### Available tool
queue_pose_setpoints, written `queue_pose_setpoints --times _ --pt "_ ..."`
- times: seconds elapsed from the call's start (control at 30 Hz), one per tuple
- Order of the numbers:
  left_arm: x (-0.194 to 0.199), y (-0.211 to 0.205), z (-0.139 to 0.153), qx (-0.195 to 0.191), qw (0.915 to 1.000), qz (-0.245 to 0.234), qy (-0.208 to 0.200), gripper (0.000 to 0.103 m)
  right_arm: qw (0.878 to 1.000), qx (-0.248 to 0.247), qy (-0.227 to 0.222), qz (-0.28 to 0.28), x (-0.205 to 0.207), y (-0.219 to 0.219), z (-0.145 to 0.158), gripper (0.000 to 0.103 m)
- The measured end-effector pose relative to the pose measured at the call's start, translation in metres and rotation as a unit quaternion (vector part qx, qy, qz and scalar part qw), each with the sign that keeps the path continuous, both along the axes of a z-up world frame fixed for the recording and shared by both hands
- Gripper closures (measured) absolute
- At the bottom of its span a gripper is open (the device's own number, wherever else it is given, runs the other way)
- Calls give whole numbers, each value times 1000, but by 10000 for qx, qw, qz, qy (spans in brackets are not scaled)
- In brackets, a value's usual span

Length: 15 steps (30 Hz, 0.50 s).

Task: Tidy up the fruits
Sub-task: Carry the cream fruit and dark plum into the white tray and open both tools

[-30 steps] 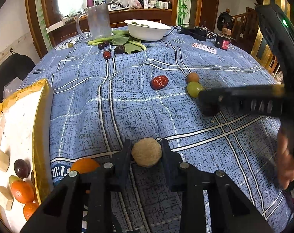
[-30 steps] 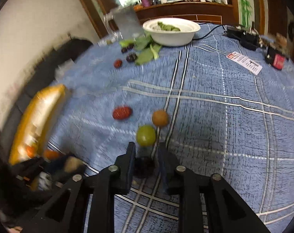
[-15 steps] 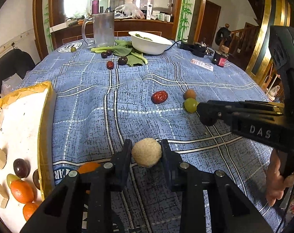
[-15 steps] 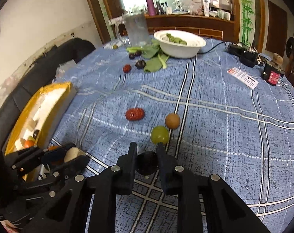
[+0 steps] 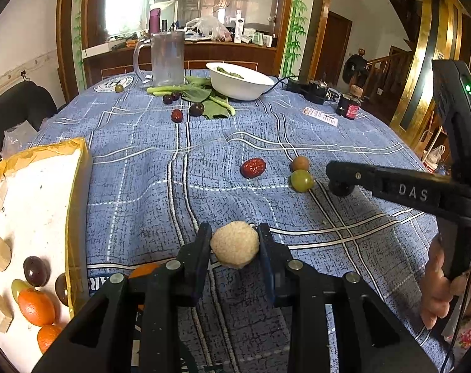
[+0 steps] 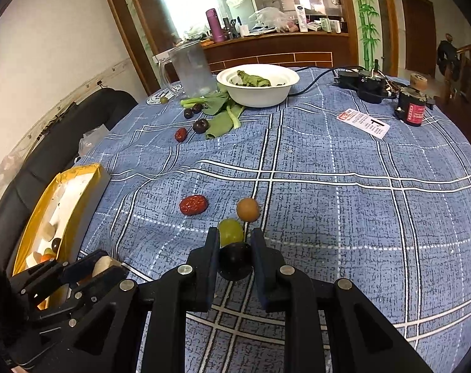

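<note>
Blue plaid tablecloth (image 5: 148, 168) is seen; yellow tray (image 5: 75, 205) at left holds fruit. A tan round fruit (image 5: 234, 244) is clamped by the left gripper (image 5: 234, 245). A dark plum (image 6: 235, 260) is pinched by the right gripper (image 6: 235, 259), marked "DAS".

Both wrist views low, close over tablecloth (image 5: 297, 130), facing bowl (image 6: 260, 93)
</note>
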<state>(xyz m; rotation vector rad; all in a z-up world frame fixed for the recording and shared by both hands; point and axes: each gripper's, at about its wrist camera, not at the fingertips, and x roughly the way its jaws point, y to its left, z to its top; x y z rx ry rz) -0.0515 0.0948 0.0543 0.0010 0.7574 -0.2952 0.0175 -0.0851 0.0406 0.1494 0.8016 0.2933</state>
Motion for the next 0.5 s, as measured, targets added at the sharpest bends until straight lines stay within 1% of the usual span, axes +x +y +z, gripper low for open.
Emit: queue_pose_setpoints --times 0.1,0.3,0.4,0.5 --pt "-2 2 1 -49 10000 6 -15 75 9999 88 34 -125 -13 -5 2 82" --pt "-4 5 3 -155 9999 15 -23 75 9995 88 -10 -306 -47 -17 8 81" --pt "-4 6 4 -207 9998 34 -25 74 9994 157 -39 -313 -59 -22 9 81" --pt "-4 9 8 -269 9996 72 -16 74 9994 75 -40 -321 -65 -23 10 81"
